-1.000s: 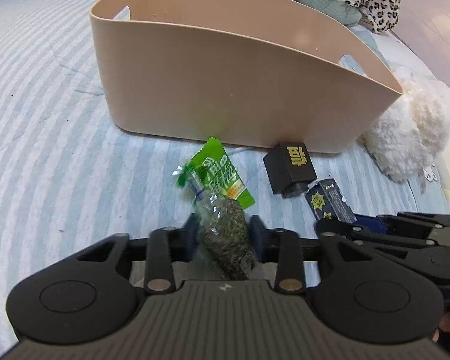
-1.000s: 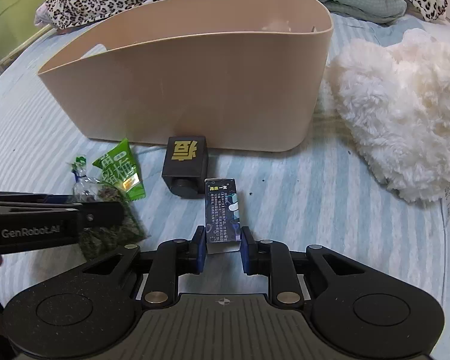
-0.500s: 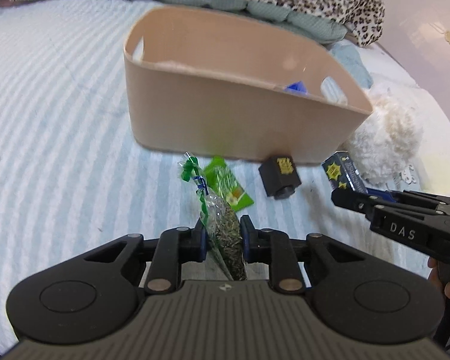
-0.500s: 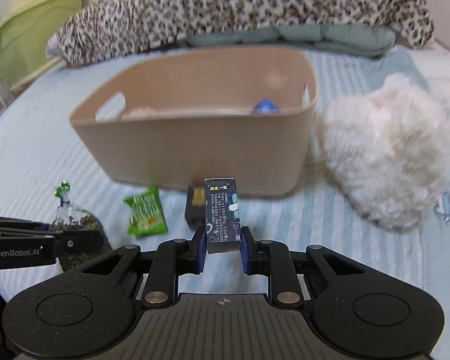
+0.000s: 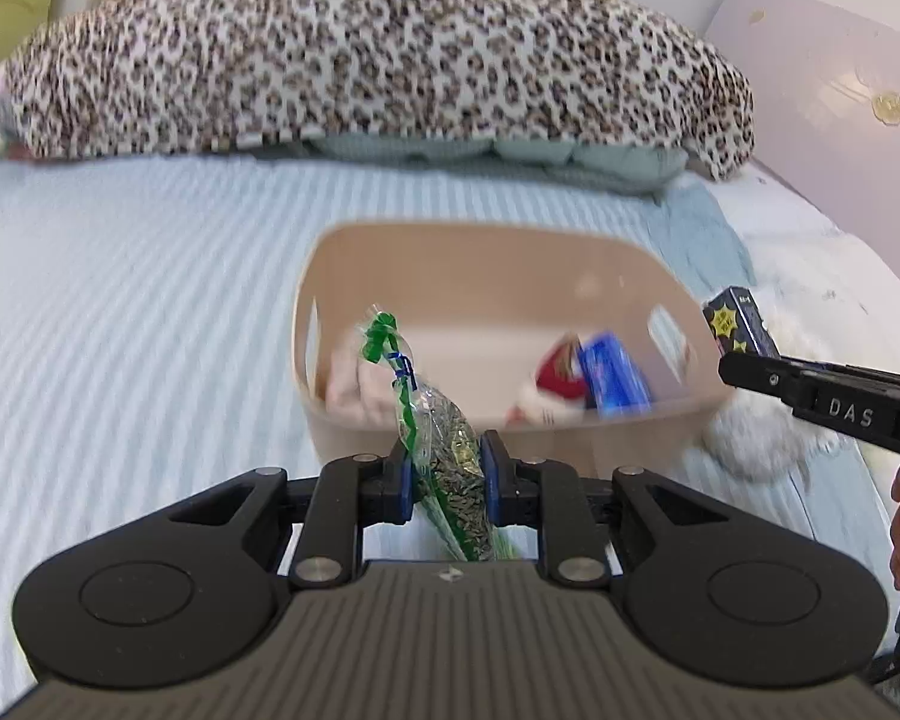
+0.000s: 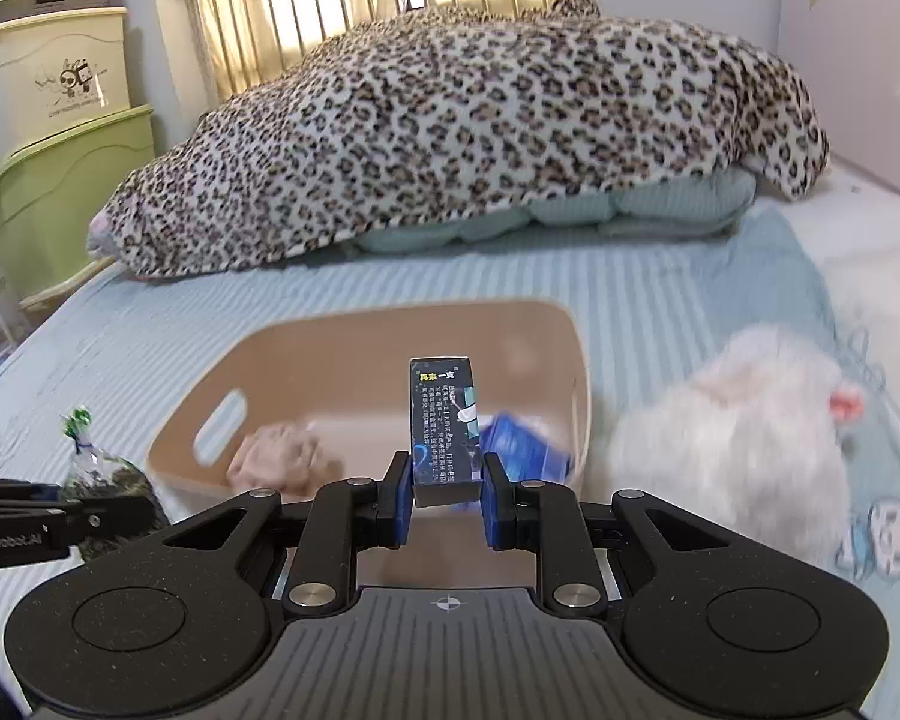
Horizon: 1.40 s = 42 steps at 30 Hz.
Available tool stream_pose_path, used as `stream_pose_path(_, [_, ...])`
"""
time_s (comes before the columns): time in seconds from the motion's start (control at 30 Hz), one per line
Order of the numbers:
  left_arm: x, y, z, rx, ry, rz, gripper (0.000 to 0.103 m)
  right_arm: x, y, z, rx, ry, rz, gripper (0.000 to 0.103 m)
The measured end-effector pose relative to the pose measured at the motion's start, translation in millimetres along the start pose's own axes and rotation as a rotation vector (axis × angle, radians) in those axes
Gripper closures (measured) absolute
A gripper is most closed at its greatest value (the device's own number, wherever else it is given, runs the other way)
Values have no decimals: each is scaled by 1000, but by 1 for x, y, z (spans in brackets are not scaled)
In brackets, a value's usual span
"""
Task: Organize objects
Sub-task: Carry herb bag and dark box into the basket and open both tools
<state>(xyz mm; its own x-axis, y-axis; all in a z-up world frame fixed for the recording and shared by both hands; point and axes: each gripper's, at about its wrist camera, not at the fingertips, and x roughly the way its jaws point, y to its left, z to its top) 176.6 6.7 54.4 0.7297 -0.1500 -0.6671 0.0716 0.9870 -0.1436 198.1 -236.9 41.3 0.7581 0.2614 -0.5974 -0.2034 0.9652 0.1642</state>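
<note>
My left gripper (image 5: 447, 471) is shut on a clear bag of dark seeds with a green twisted top (image 5: 444, 450) and holds it up just before the near rim of the beige basket (image 5: 342, 420). My right gripper (image 6: 444, 495) is shut on a small dark box with printed text (image 6: 443, 426), held upright over the basket's near edge (image 6: 186, 456). The box (image 5: 741, 324) and the right gripper (image 5: 822, 396) also show at the right of the left wrist view. The seed bag (image 6: 99, 468) shows at the left of the right wrist view.
The basket holds a blue pack (image 5: 612, 375), a red and white item (image 5: 552, 387) and a pinkish soft item (image 6: 282, 459). A white plush toy (image 6: 732, 438) lies right of the basket. A leopard-print blanket (image 6: 480, 132) lies at the bed's head. Green bins (image 6: 60, 180) stand at left.
Both grippers have risen from the bed with their objects and moved toward the basket. The view now looks down into it. The green packet and black cube on the bed are out of view.
</note>
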Motion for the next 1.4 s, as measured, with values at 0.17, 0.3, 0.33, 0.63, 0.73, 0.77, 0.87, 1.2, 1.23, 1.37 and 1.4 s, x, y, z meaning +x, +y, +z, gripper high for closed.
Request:
stream_pose_path(0.17, [16, -7, 32, 45, -90, 55, 80, 22, 8, 23, -63, -10, -43, 82])
stream_pose_path(0.3, [46, -10, 47, 62, -101, 96, 80, 45, 11, 32, -86, -1, -82, 82])
stream_pose_path(0.33, [56, -11, 49, 71, -93, 109, 80, 50, 10, 30, -77, 9, -85, 82])
stream_pose_path(0.63, [121, 1, 33, 125, 61, 184, 75, 92, -3, 6, -41, 122, -102, 70])
stream_pose_path(0.73, [118, 3, 31, 130, 82, 216, 38, 86, 2, 5, -54, 110, -100, 54])
stream_pose_path(0.77, [113, 3, 30, 135, 69, 226, 33, 83, 3, 6, -56, 101, -101, 51])
stream_pose_path(0.87, [94, 5, 27, 138, 23, 214, 28, 67, 3, 7, -60, 73, -104, 36])
stream_pose_path(1.2, [42, -1, 15, 153, -1, 156, 12, 14, 6, -7, -43, 63, -94, 4])
stream_pose_path(1.23, [38, -1, 12, 154, 2, 152, 12, 10, 5, -11, -36, 65, -94, 3])
stream_pose_path(1.37, [26, 1, -2, 161, 15, 141, 12, 0, 5, -26, -29, 90, -97, 2])
stream_pose_path(1.4, [25, 2, -6, 164, 22, 139, 12, 0, 4, -30, -29, 102, -98, 2])
